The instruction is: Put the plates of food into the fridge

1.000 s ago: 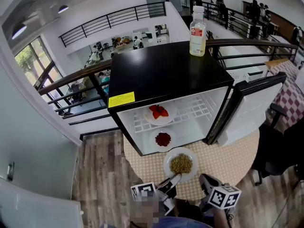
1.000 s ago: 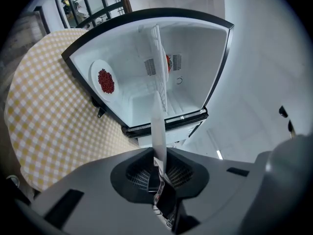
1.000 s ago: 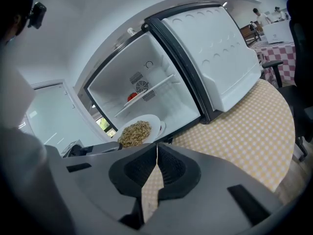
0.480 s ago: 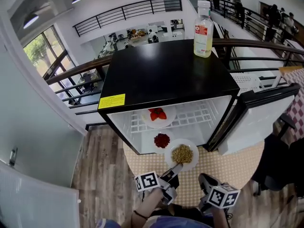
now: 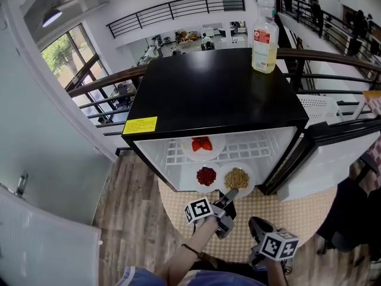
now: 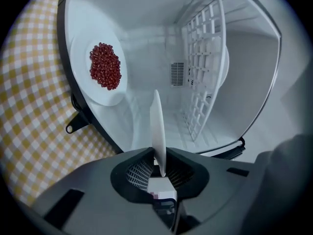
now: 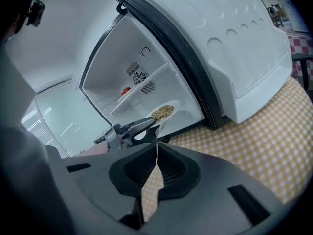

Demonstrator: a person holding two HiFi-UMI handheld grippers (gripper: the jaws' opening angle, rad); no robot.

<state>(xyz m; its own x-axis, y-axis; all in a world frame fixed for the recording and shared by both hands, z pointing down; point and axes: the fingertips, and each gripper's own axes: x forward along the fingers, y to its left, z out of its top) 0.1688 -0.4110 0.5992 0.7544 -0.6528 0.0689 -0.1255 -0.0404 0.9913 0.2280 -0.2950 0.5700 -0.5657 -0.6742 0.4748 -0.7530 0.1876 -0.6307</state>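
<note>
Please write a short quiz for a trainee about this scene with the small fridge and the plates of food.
1. Choose one. The left hand-held gripper is:
A. open and empty
B. shut on the rim of the plate of brownish grains
C. shut with nothing between its jaws
2. True or false: the plate of red beans lies on the floor of the fridge, below the wire shelf.
3. Fill the gap: on top of the fridge stands a ____.
Key: 1 B; 2 true; 3 bottle.
</note>
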